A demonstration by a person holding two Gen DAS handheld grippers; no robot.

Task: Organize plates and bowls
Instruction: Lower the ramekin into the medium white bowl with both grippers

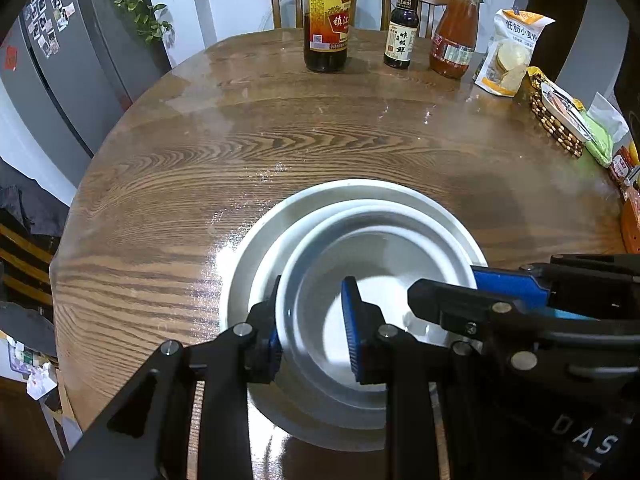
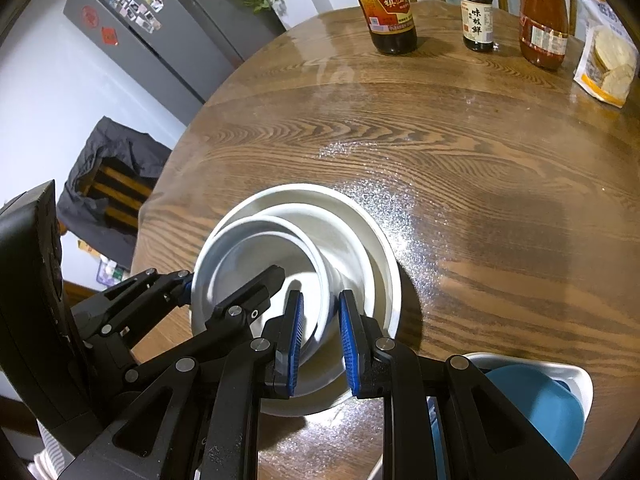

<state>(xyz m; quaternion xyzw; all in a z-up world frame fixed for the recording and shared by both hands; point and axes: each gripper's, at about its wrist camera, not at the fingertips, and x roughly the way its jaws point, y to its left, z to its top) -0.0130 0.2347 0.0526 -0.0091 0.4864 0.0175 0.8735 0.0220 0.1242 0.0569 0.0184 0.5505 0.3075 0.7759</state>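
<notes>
A small white bowl [image 1: 372, 264] [image 2: 256, 248] sits tilted inside a larger white bowl [image 1: 256, 248] [image 2: 360, 240], nested on a white plate at the near edge of the round wooden table [image 1: 240, 140]. My left gripper [image 1: 314, 328] is open, its jaws straddling the small bowl's left rim, one outside and one inside. My right gripper [image 2: 320, 340] is open, its jaws straddling the small bowl's right rim. Whether either pad touches the rim I cannot tell. A blue bowl [image 2: 536, 408] sits in a white dish at the lower right.
At the table's far side stand a vinegar bottle [image 1: 326, 20], a soy sauce bottle [image 1: 401, 28] and a red sauce jar [image 1: 454, 36]. A flour bag [image 1: 510, 52] and snack packets [image 1: 568, 120] line the right edge. Chairs stand behind; a grey fridge [image 1: 68, 60] is at the left.
</notes>
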